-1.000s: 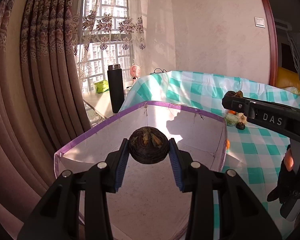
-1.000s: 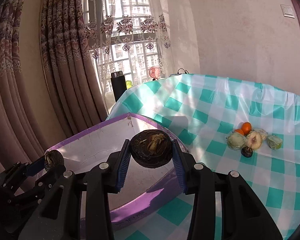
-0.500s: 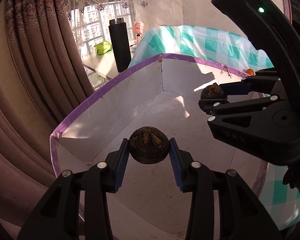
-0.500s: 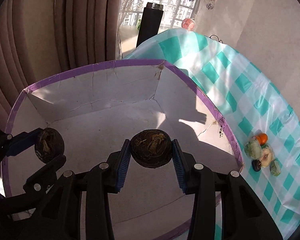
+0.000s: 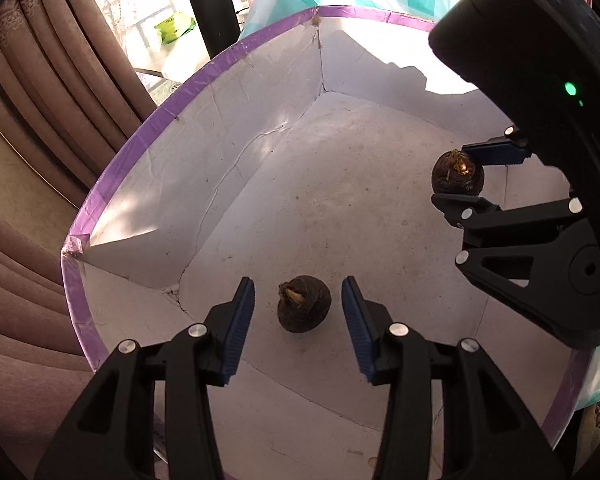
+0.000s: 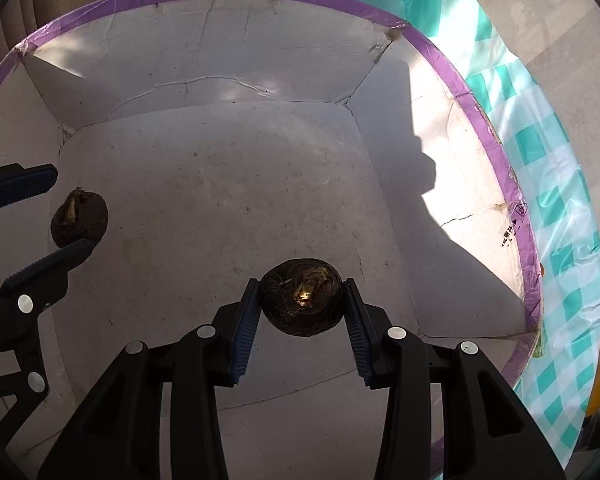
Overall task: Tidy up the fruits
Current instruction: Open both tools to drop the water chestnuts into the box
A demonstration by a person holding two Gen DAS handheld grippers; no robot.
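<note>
A white cardboard box with a purple rim (image 5: 140, 140) fills both views (image 6: 452, 76). My left gripper (image 5: 298, 312) is open inside the box, and a dark brown round fruit (image 5: 304, 304) lies loose on the box floor between its blue pads. That fruit also shows in the right wrist view (image 6: 79, 220), between the left gripper's fingers (image 6: 20, 184). My right gripper (image 6: 300, 308) is shut on a second dark brown fruit (image 6: 302, 302) and holds it above the box floor; it also shows in the left wrist view (image 5: 458, 172).
The box stands on a teal and white checked tablecloth (image 6: 560, 184). Brown curtains (image 5: 40, 120) hang to the left. A black flask (image 5: 210, 4) and a green packet (image 5: 174, 26) stand behind the box by the window.
Both grippers have dipped lower into the box. My left gripper has opened and let its fruit go onto the box floor. My right gripper still holds its fruit.
</note>
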